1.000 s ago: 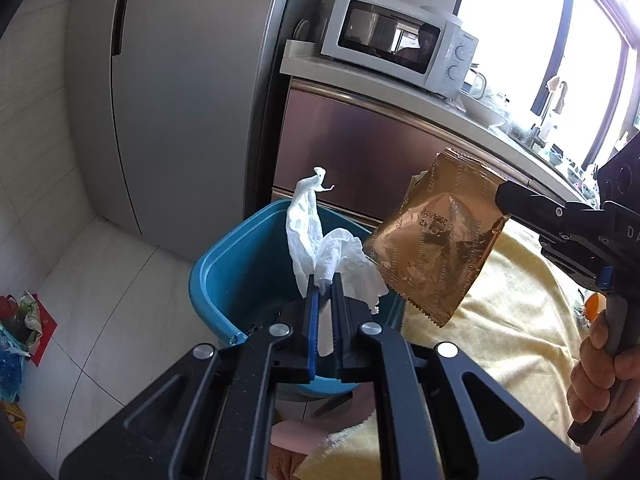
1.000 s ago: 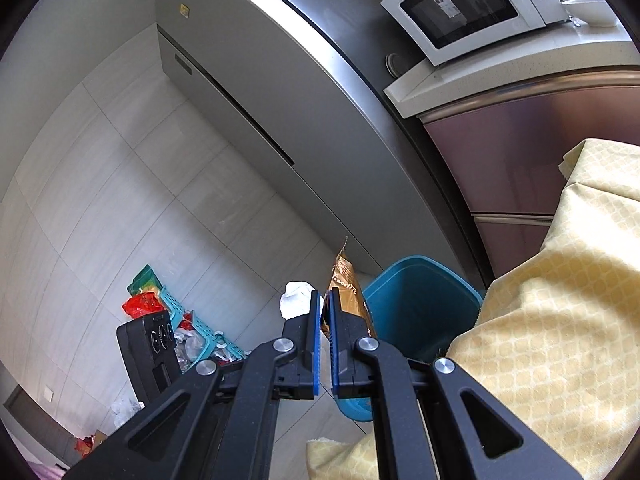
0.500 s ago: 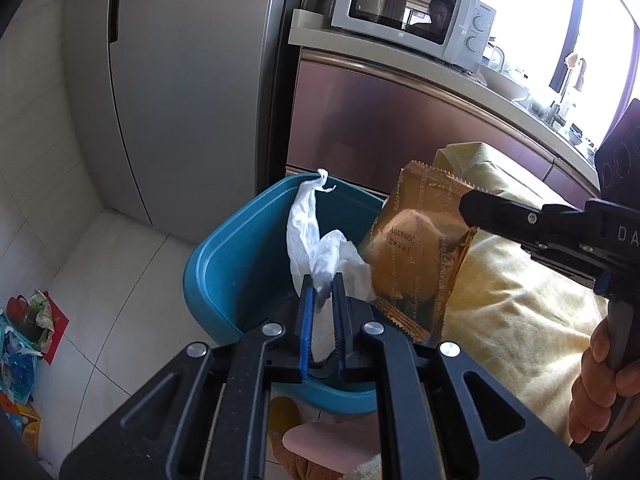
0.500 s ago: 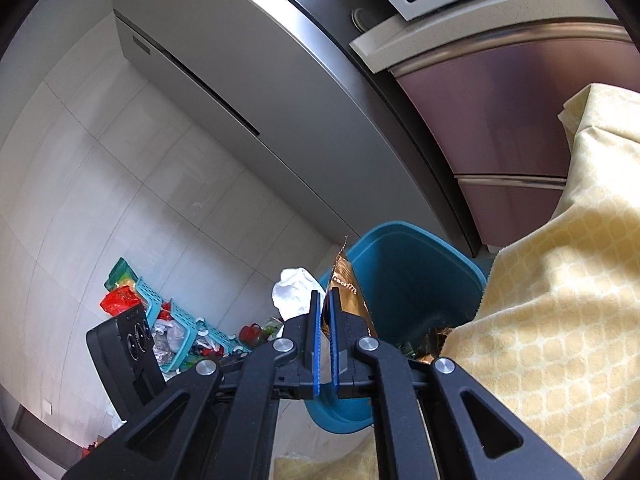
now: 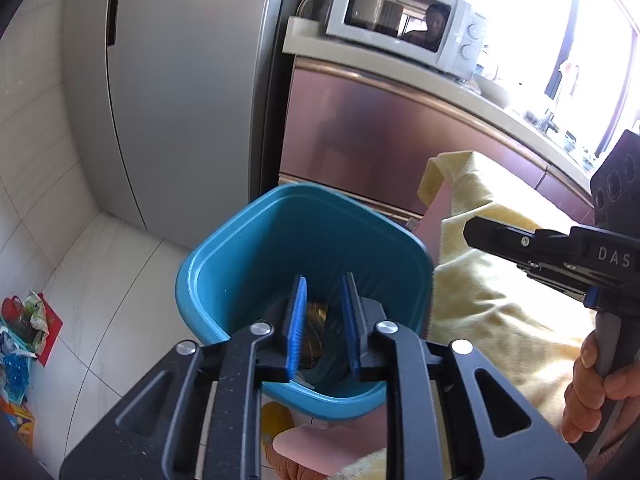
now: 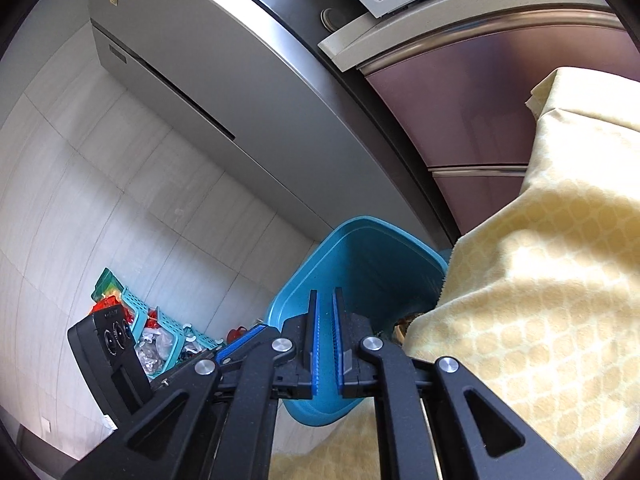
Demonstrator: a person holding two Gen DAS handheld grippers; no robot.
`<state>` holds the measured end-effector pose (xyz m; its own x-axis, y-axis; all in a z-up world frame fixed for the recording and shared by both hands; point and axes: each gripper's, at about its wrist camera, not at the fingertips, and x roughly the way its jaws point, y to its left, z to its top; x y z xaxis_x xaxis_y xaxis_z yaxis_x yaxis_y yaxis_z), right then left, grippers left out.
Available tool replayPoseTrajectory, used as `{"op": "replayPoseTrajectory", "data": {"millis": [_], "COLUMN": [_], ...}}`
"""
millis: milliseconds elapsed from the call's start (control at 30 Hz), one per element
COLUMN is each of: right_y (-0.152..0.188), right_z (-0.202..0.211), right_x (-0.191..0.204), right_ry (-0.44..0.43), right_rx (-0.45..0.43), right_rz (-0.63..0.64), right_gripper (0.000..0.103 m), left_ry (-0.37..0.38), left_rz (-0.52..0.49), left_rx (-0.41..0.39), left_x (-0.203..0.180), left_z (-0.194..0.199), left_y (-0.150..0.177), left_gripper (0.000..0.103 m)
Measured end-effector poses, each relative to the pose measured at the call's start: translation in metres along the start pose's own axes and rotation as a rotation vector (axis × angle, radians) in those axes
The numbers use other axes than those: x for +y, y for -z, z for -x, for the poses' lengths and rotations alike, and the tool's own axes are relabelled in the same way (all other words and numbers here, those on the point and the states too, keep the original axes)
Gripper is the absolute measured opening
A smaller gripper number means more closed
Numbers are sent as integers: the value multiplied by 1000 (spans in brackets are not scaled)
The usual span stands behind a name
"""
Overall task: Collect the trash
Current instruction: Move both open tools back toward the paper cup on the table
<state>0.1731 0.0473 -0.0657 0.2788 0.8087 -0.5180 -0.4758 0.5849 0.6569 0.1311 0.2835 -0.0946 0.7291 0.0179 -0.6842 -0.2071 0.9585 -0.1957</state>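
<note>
Releasing over bin [image 5: 248, 248], drop step. Left gripper [image 5: 323, 322] jaws opening, modest gap, nothing between. Right gripper [image 6: 325, 344] jaws opening too, narrow gap, empty. Gold wrapper [image 5: 314, 320] lies at bin bottom, glimpsed between my left fingers. No tissue in sight, probably in bin, hidden behind my jaws. Next, I judge: pull both back from bin, seek more trash. Cloth [image 6: 540, 300] beside bin covers its near rim.

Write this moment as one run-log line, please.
left gripper: opening, empty | right gripper: opening, empty | blue bin: gold wrapper inside
</note>
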Motion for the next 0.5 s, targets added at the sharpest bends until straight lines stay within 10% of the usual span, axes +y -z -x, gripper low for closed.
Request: {"op": "replayPoseTrajectory", "data": {"millis": [167, 500], "right_y": [6, 42], "right_z": [32, 142], "right_x": [4, 2], "right_ry": [33, 176], "right_rx": [-38, -201], "right_rz": [70, 207], "right_gripper": [33, 40], "left_ry": [37, 205], "left_rz": [-32, -170], "left_rx": [-57, -115], "left_x": [-17, -92], "left_z": [25, 61], "left_y": [-2, 7], "left_gripper": [34, 41]}}
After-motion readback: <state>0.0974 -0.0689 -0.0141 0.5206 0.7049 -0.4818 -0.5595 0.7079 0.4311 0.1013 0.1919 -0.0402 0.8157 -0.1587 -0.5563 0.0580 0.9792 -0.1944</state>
